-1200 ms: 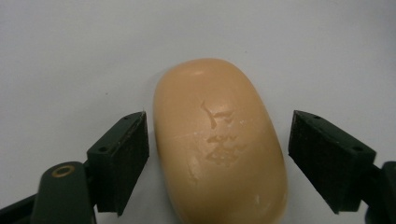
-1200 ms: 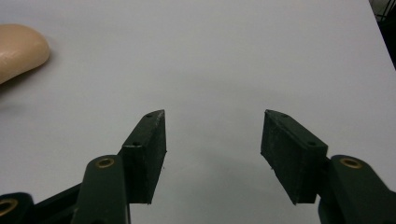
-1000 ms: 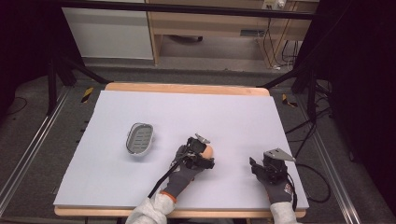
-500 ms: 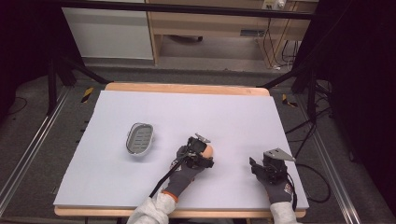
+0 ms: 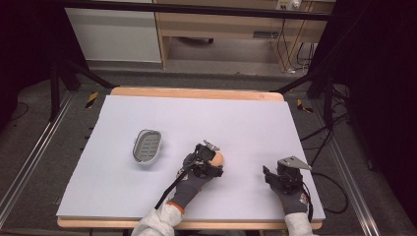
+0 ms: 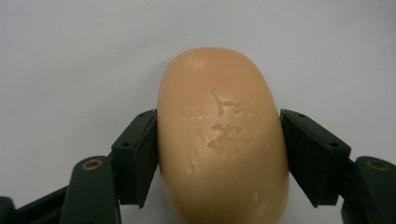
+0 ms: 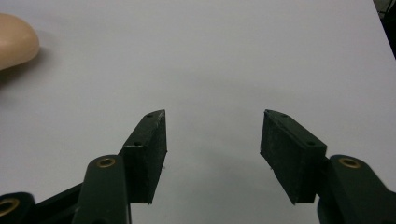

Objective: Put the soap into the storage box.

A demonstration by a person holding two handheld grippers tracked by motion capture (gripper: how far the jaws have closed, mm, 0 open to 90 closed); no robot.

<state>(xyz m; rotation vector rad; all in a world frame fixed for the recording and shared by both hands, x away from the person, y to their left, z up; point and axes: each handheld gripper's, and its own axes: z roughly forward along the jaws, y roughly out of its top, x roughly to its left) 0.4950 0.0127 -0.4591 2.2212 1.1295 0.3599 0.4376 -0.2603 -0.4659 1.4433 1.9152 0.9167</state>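
Our left gripper (image 6: 219, 154) has just been closing its jaws, and both pads now press the flanks of the peach-coloured soap bar (image 6: 222, 135), which lies between them on the white sheet (image 5: 236, 123). Our right gripper (image 7: 212, 149) rests well apart to the right, jaws spread over bare sheet, the soap at the left edge of its view. Left of the soap sits a small metal soap dish (image 5: 147, 145). The sheet covers a wooden table (image 5: 196, 93); beyond it we see grey floor and pale cabinets (image 5: 115, 34).
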